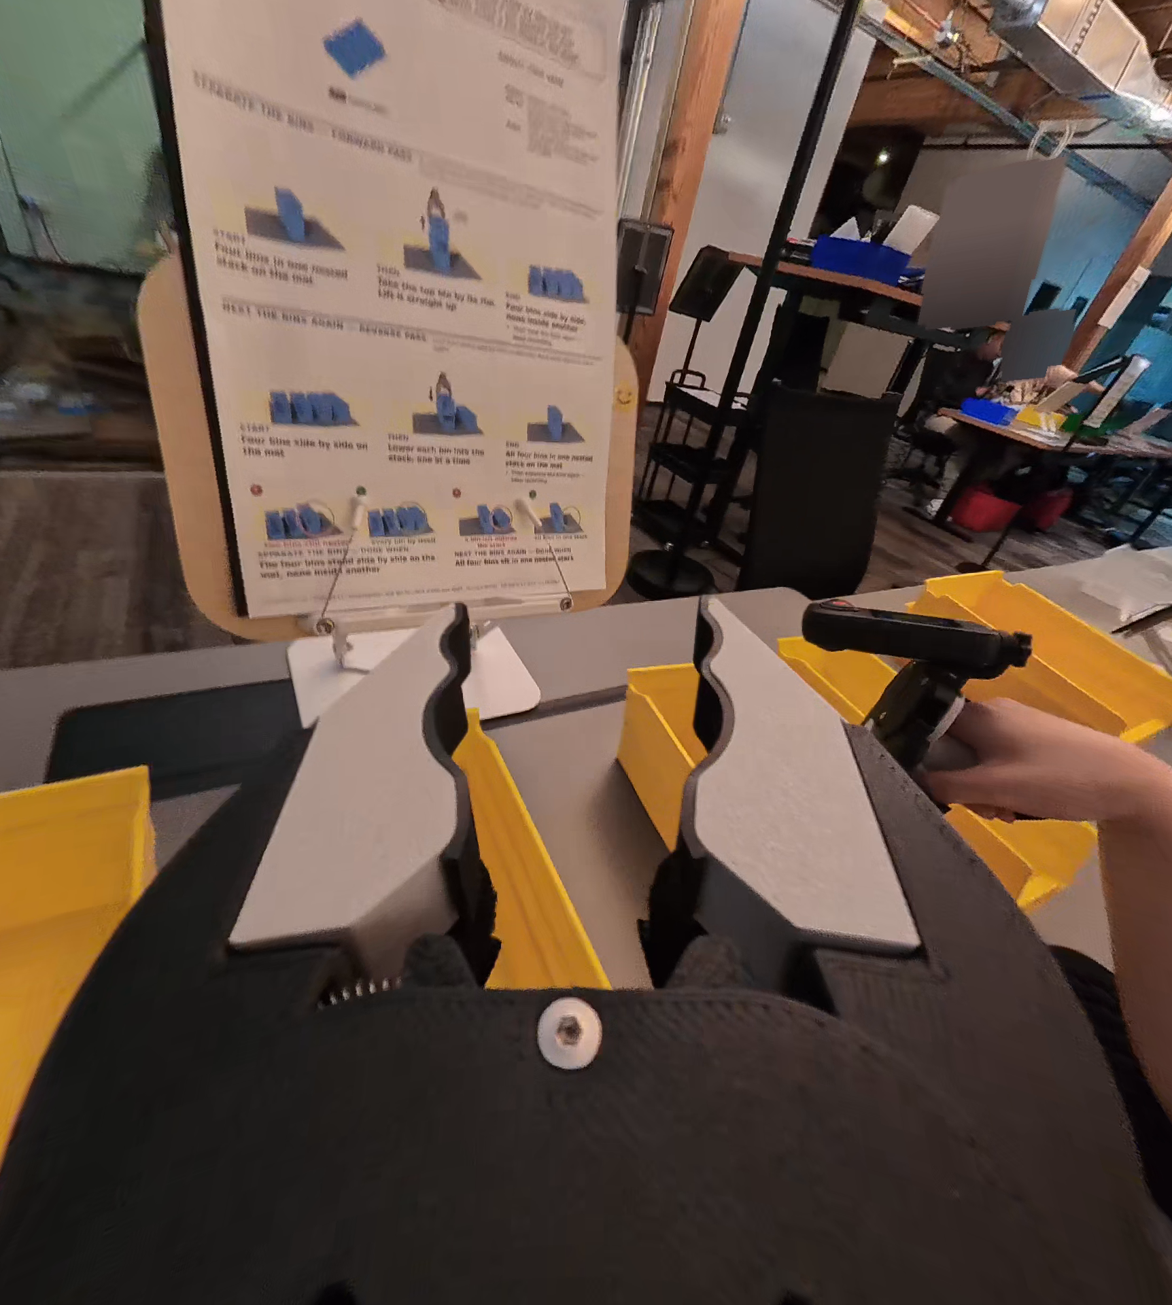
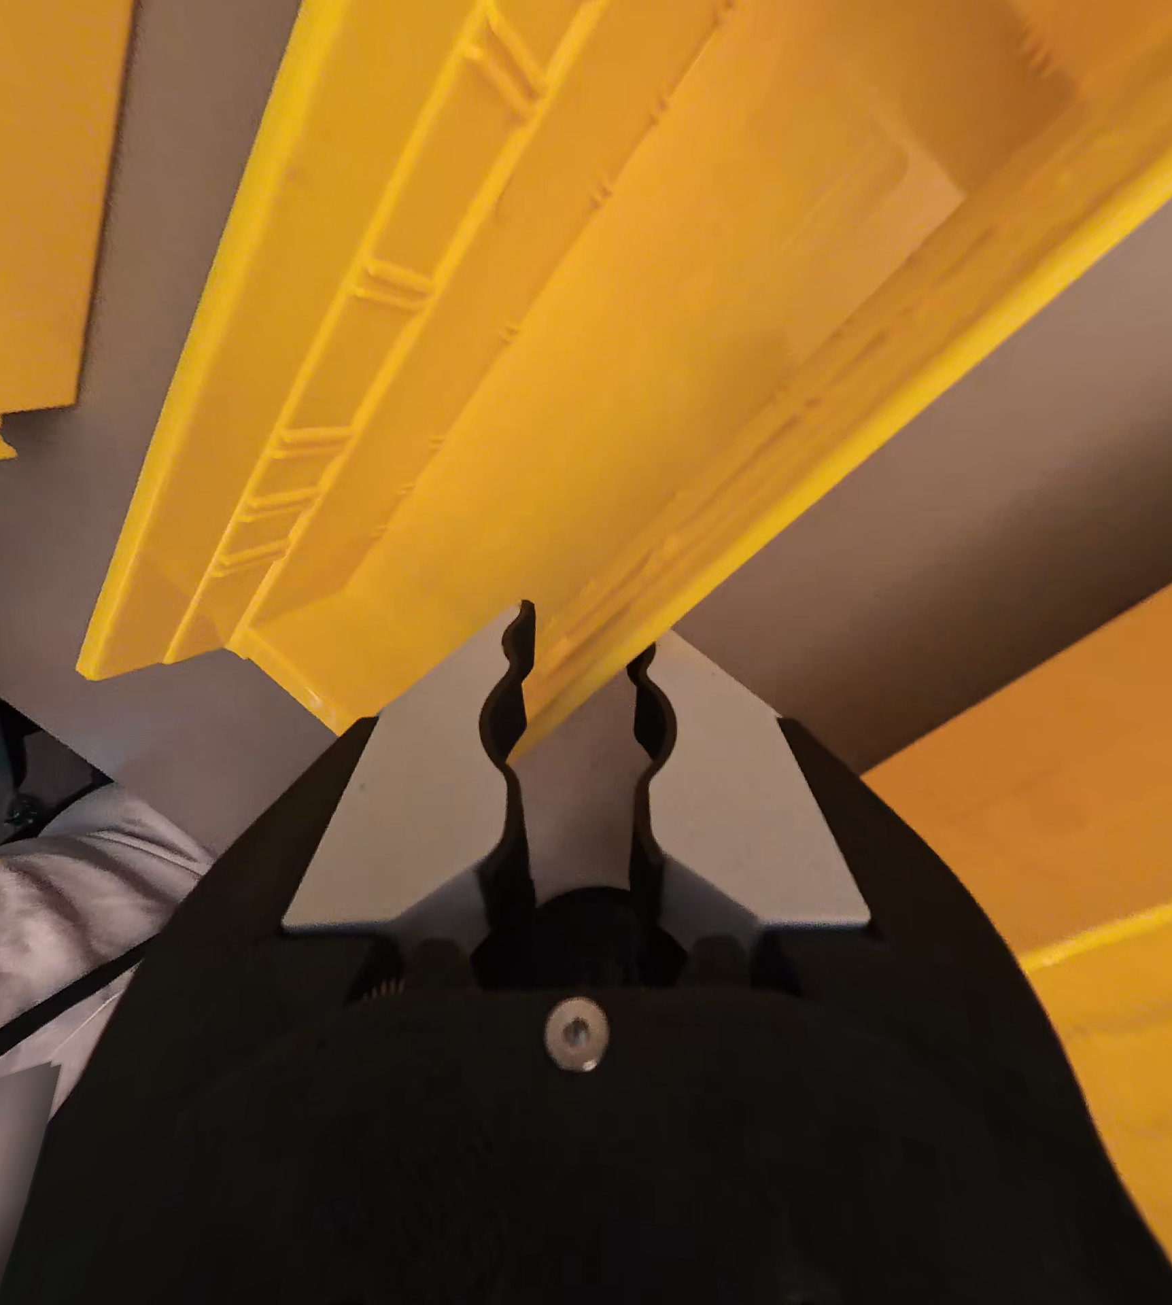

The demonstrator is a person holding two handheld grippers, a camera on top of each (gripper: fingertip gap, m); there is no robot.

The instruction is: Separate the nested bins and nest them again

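- Grey table (image 1: pixel 569 748): our landmark. It fills both wrist views and carries a dark mat (image 1: pixel 166 734) at its left end.
- Instruction sheet (image 1: pixel 392 304) on a tan board with a white foot, upright at the table's far edge. We leave its writing aside.
- Yellow bins, several, all on the table and none seen nested. One lies at the near-left corner (image 1: pixel 32 883). One has its long rim running under our left gripper (image 1: pixel 527 868). One stands behind the left gripper's right finger (image 1: pixel 654 741). More sit toward the table's right end (image 1: pixel 1035 650).
- Left gripper (image 1: pixel 579 621), low over the table's middle: fingers (image 1: pixel 371 798) spread wide, clamping nothing. A bin rim runs just inside the left finger. We cannot tell whether it touches.
- Right gripper (image 2: pixel 583 635), over the table's right part: fingers (image 2: pixel 509 699) narrowed astride the rim wall of a long yellow bin (image 2: pixel 569 395). The left tip is inside the bin and the right tip outside. Grey table shows between rim and right pad, so we see no firm clamp yet.
- A person's hand (image 1: pixel 1021 763) carries that gripper above the right-hand bins.
- Two further yellow bins edge the right wrist view, upper left (image 2: pixel 11 212) and lower right (image 2: pixel 1099 812).
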